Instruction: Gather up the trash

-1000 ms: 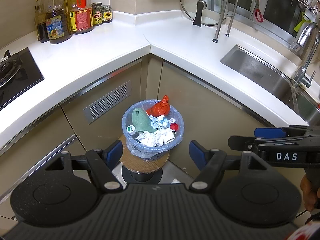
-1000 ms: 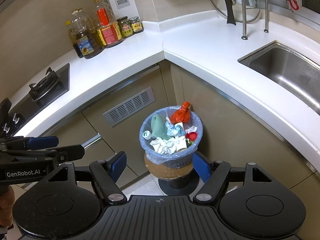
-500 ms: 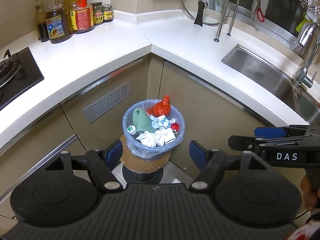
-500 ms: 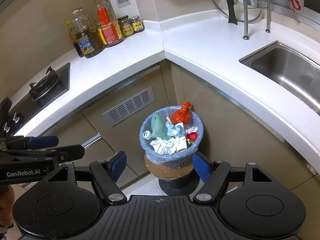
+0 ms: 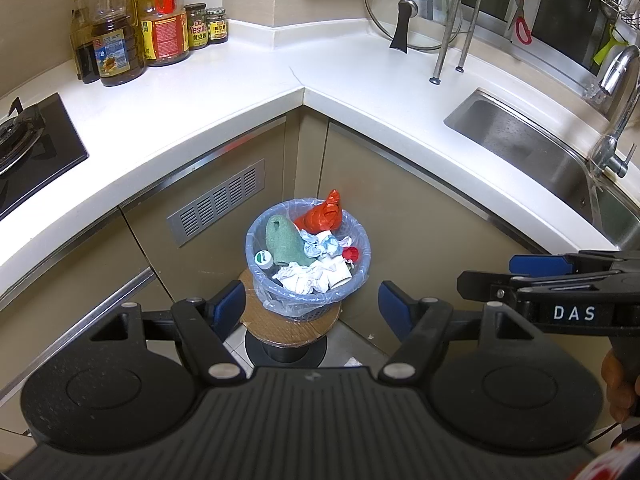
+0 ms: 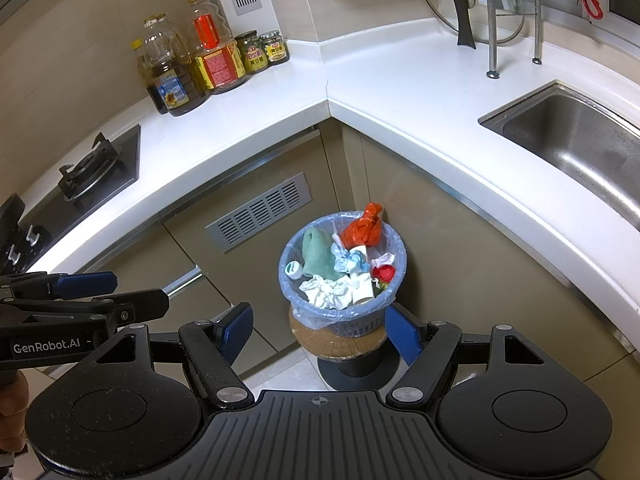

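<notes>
While we hover over the kitchen corner, our left gripper (image 5: 312,306) and right gripper (image 6: 319,330) both hang with jaws apart, holding nothing. Below them sits the trash bin (image 5: 308,300), blue-lined and full of crumpled paper (image 5: 304,276), a green cloth (image 5: 282,242) and a red bag (image 5: 324,214), on a round stool (image 5: 290,326).

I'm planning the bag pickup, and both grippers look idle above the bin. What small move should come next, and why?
Probably lower both grippers toward the bin liner's rim. The left gripper and right gripper are open, empty and above the full bin, which stands on a round stool. The liner must be gathered before lifting.
</notes>
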Demonstrator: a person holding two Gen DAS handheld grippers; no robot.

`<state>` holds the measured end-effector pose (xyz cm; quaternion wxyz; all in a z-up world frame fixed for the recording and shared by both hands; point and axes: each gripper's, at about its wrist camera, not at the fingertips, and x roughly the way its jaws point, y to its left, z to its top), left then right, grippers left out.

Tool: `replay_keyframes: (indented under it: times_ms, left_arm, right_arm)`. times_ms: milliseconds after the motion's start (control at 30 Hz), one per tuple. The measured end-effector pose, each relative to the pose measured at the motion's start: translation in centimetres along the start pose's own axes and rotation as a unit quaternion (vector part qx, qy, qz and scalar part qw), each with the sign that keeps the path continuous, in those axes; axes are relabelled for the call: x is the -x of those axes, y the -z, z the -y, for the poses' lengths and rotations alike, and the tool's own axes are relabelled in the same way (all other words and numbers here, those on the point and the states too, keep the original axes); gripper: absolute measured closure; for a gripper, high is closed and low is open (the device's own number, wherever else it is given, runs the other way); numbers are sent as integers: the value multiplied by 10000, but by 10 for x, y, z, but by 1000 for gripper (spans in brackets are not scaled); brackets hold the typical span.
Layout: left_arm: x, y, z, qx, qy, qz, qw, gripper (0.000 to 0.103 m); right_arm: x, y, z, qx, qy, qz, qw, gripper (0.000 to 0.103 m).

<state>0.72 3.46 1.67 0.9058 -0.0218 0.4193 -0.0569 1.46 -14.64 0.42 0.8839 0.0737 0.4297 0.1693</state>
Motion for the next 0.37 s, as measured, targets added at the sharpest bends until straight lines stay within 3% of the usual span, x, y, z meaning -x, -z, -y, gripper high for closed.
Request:
replay_keyframes:
  times_ms: [367]
  left_arm:
    - [0, -2, 5, 28, -48, 16, 10000, 32]
  right_arm:
    - [-2, -4, 1, 7, -31, -2, 10000, 30]
